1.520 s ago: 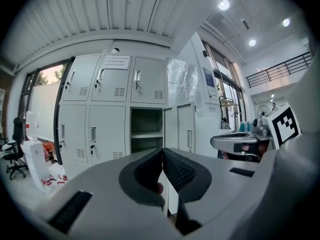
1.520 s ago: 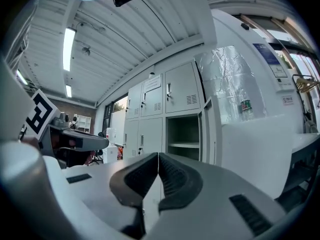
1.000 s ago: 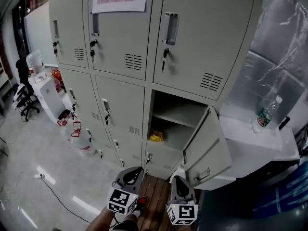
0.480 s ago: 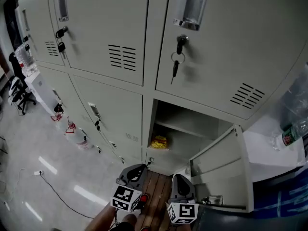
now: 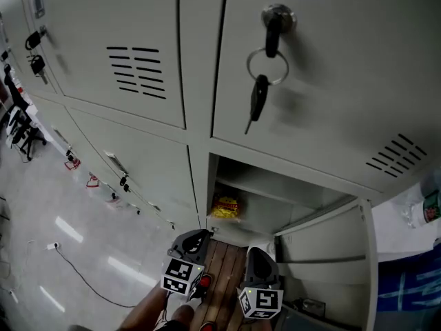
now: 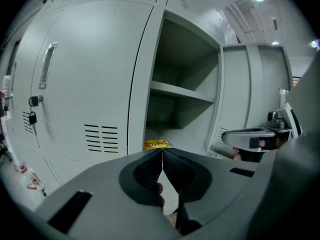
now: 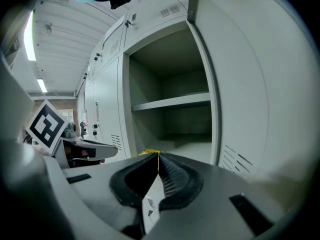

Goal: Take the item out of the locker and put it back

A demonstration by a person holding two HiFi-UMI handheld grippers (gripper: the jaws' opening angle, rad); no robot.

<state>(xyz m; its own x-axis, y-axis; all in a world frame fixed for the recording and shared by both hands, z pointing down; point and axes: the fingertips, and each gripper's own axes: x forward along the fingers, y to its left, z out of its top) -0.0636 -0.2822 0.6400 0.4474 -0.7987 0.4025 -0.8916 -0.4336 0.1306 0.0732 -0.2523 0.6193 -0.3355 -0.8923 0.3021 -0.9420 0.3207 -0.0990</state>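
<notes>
A small yellow crinkly snack bag (image 5: 225, 206) lies flat inside the open grey metal locker (image 5: 275, 185), near its front left corner.

**Our tally at the lockers**

We count two grippers, left (image 5: 199, 234) and right (image 5: 256, 252). We see one open compartment (image 6: 172, 59), holding one shelf (image 6: 181, 91) and one yellow packet (image 5: 224, 206), with one door (image 5: 331, 254). Above, one hanging key (image 5: 258, 101) on one ring (image 5: 267, 66).
</notes>
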